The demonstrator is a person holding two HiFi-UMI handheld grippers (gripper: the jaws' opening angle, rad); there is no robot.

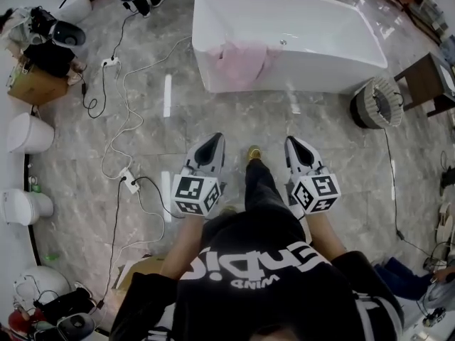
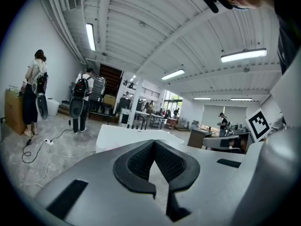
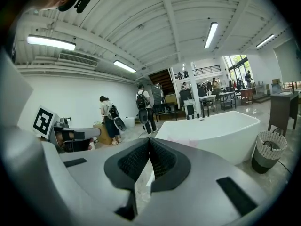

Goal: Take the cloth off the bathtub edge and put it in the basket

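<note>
Pink cloth [image 1: 240, 64] drapes over the bathtub [image 1: 298, 30] edge, well ahead of the left hand-held gripper [image 1: 216, 138] and right hand-held gripper [image 1: 293, 142], both with jaws together and empty. The basket [image 1: 377, 104] interior is too dark to make out.

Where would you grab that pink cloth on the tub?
I'd pinch the cloth where it folds over the near rim of the bathtub, coming from above and in front: it drapes down the outer wall, so that fold stands free.

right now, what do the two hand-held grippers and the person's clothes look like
Both the left hand-held gripper and the right hand-held gripper have pale grey, wedge-shaped shells with black ribbed pads. Each carries a white cube with black square markers. The person wears a black top with white lettering.
</note>
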